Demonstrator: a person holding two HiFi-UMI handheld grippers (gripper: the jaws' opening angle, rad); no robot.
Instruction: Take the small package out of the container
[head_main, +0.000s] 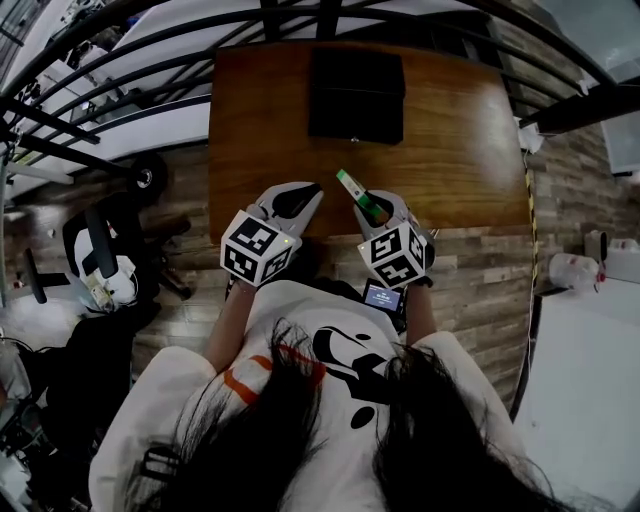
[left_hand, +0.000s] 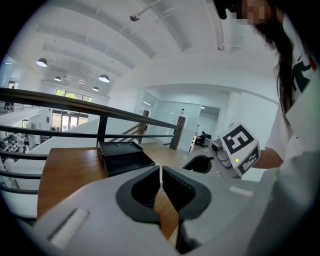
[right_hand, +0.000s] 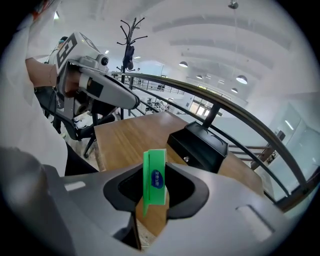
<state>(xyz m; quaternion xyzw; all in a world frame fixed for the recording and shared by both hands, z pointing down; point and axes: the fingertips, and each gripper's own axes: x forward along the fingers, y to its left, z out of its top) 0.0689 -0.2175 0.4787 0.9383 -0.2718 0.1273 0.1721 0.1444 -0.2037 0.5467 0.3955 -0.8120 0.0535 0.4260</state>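
1. Your right gripper (right_hand: 154, 197) pinches the small package (right_hand: 156, 175), clear of the container (head_main: 356, 95), above the near edge of the table (head_main: 260, 130).
2. Your left gripper (left_hand: 161, 187) is pressed together, empty.
3. Removal looks done; next, lower the package and release it.

Head view dim, muted colours, strong fisheye bend. Both gripper views bright, lit from ceiling lamps (left_hand: 104, 78); round dark rim, foreground soft.

I record: small package (right_hand: 155, 175) green with blue oval label, container (head_main: 356, 95) black, table (head_main: 260, 130) brown wood-grain, left gripper (left_hand: 161, 181) and right gripper (right_hand: 156, 194) grey, chequered black-and-white.
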